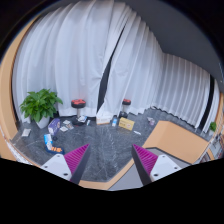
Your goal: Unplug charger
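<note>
Curtains point(120, 60): white, full height, run the whole far side of the rm. Nothing to note.

Floor point(105, 145): dark, marbled, wide open ahead of the claw. Scattered small items on it near the plant, too small to identify.

Wooden unit point(178, 140): pale, stands beyond the right finger, well apart from it. Could be a counter or a cabinet; can't tell which.

Plant point(40, 103): leafy, green, by the curtain, beyond the left finger.

Two stools point(79, 108), red-topped, near the curtain foot, w/ a small box point(126, 124) just beside the further one.

Claw point(110, 162): fingers spread, nothing between them, pink pads facing in over bare floor. Held high, well apart from everything.

Charger: not located. No plug, cable or socket identifiable from this position; may be among the small items by the plant, or hidden.

Risks, my judgement:
- Target unconfirmed. Approach w/o a fix on it could end at the wrong item.
- Long travel across open floor; clutter by the plant could get knocked on the way in.
- If the charger sits low at the wall, the curtain may hide it or snag the fingers.
- Pulling on the cable rather than the plug body could strain it.
</note>
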{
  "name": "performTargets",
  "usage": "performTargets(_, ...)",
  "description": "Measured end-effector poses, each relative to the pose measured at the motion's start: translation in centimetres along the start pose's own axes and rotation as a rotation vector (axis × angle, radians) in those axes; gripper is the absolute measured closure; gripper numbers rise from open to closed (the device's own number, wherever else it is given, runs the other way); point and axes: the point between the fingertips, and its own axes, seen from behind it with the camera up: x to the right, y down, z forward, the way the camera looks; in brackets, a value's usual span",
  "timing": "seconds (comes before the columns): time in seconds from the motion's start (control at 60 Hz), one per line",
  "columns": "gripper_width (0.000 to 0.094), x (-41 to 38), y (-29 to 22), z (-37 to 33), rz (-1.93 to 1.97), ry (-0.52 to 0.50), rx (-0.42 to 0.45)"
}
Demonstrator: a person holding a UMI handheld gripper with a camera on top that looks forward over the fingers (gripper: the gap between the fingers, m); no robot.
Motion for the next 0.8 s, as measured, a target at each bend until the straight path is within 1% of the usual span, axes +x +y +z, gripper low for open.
performTargets(0.117, 0.0083, 0.2, 0.4, 0.0, 0.009, 0.001, 0.001)
performTargets(0.267, 0.0086, 0.8, 2.4, 0.8, 0.017, 0.008, -0.024)
performTargets(0.383, 0.0086, 0.3, 5.7, 2.0, 0.021, 0.017, -0.061)
performTargets(0.467, 0.0087, -1.5, 9.2, 3.1, 0.021, 0.000, -0.100)
performTargets(0.617, 0.0088, -7.8, 17.3, 5.1, 0.020, -0.052, -0.191)
performTargets(0.717, 0.0083, -14.5, 22.5, 6.2, 0.020, -0.116, -0.249)
performTargets(0.8, 0.0082, -21.3, 25.0, 7.3, 0.031, -0.190, -0.272)
